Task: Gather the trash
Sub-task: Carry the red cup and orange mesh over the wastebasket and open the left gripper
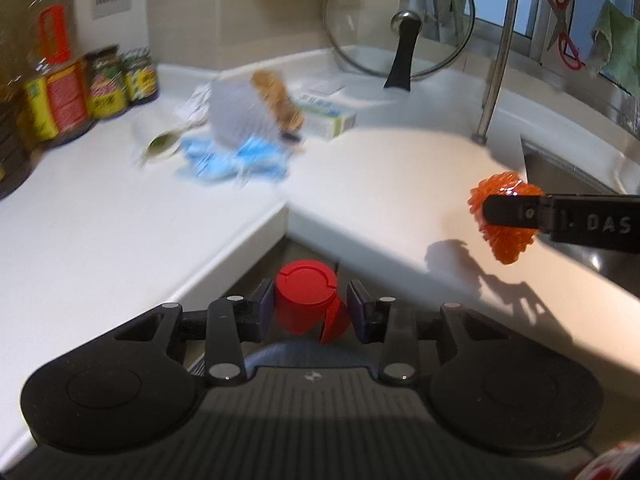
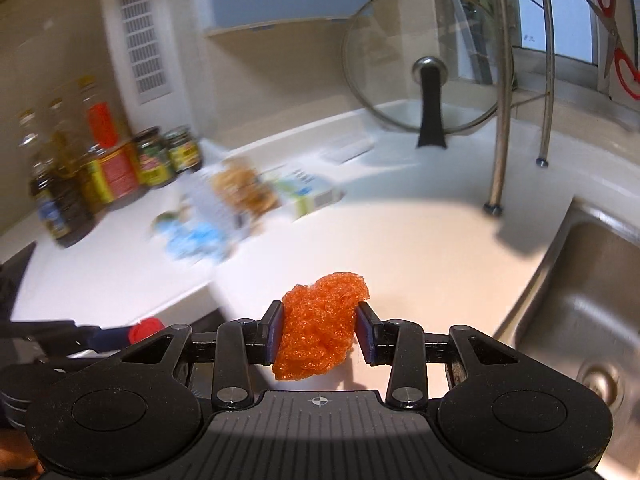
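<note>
Red plastic sits between the pads of your left gripper [image 1: 310, 312]: a flip-top bottle cap [image 1: 306, 300], pinched and held out past the counter's front edge. Your right gripper [image 2: 320, 334] is pressed onto an orange mesh wad [image 2: 320, 332], which hangs above the white countertop [image 1: 380, 184] near the steel sink [image 2: 580, 320]. Further back on the counter lies the remaining litter, blurred: a blue wrapper [image 1: 236, 158], a pale crumpled bag [image 1: 236, 116] and a small carton [image 1: 328, 118]. Sauce jars [image 1: 120, 82] line the wall at left; a glass lid [image 1: 400, 20] leans upright behind.
</note>
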`<state>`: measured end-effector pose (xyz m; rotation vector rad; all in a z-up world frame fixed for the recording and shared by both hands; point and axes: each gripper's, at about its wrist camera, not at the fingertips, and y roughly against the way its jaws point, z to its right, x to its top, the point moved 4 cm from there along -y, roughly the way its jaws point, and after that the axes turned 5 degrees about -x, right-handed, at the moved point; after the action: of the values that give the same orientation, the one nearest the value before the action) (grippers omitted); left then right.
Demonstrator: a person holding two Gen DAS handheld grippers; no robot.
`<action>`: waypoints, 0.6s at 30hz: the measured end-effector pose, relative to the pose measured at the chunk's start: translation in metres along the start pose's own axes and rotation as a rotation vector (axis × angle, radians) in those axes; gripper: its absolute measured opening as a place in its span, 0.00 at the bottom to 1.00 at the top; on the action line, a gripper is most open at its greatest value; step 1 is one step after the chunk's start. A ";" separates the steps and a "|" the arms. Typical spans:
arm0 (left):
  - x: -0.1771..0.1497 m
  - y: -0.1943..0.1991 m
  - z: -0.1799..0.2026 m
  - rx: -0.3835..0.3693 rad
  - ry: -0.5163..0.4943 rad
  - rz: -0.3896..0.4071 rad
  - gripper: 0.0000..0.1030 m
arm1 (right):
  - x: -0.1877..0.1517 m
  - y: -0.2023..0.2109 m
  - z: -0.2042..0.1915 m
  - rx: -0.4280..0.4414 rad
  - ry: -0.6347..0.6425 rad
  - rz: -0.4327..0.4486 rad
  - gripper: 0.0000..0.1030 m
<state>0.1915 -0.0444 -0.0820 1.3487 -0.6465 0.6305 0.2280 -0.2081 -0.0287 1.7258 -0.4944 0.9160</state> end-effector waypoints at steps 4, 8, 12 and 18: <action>-0.040 0.017 -0.020 0.001 0.021 -0.037 0.34 | -0.039 0.009 -0.030 0.023 -0.005 -0.060 0.38; -0.069 0.015 -0.032 -0.011 0.052 -0.075 0.34 | -0.073 -0.001 -0.045 0.031 0.016 -0.119 0.38; -0.089 0.001 -0.035 -0.017 0.086 -0.102 0.34 | -0.095 -0.019 -0.045 0.034 0.039 -0.161 0.37; -0.109 -0.026 -0.035 -0.004 0.122 -0.138 0.34 | -0.117 -0.048 -0.035 0.040 0.054 -0.207 0.38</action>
<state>0.1388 -0.0165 -0.1833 1.3276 -0.4521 0.5947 0.1779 -0.1717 -0.1441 1.7466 -0.2575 0.8264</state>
